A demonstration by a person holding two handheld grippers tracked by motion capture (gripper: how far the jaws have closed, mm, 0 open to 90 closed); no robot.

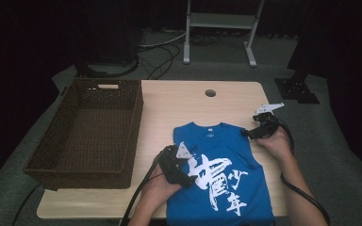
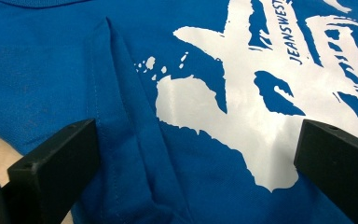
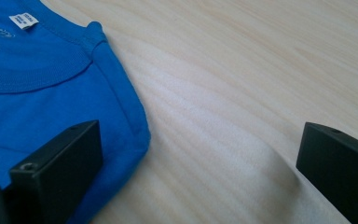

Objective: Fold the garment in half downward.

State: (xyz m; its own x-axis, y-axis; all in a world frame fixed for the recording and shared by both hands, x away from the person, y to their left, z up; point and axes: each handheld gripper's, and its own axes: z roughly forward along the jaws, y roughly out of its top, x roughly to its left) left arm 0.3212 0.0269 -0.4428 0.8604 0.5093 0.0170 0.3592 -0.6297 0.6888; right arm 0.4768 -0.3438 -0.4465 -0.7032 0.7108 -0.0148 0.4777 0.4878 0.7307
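Hands come in low in the frame. Left gripper (image 1: pixel 188 175) sits on the blue shirt (image 1: pixel 226 188), jaws wide. Right gripper (image 1: pixel 250 133) is wide too, by the shirt's shoulder. Brown basket (image 1: pixel 70 141) waits at the left

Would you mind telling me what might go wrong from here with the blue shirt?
The left claw hangs open over a ridge in the blue shirt; closing there might pinch in the crease. The right claw, open, straddles the shoulder edge and bare table, so it may catch too little cloth.
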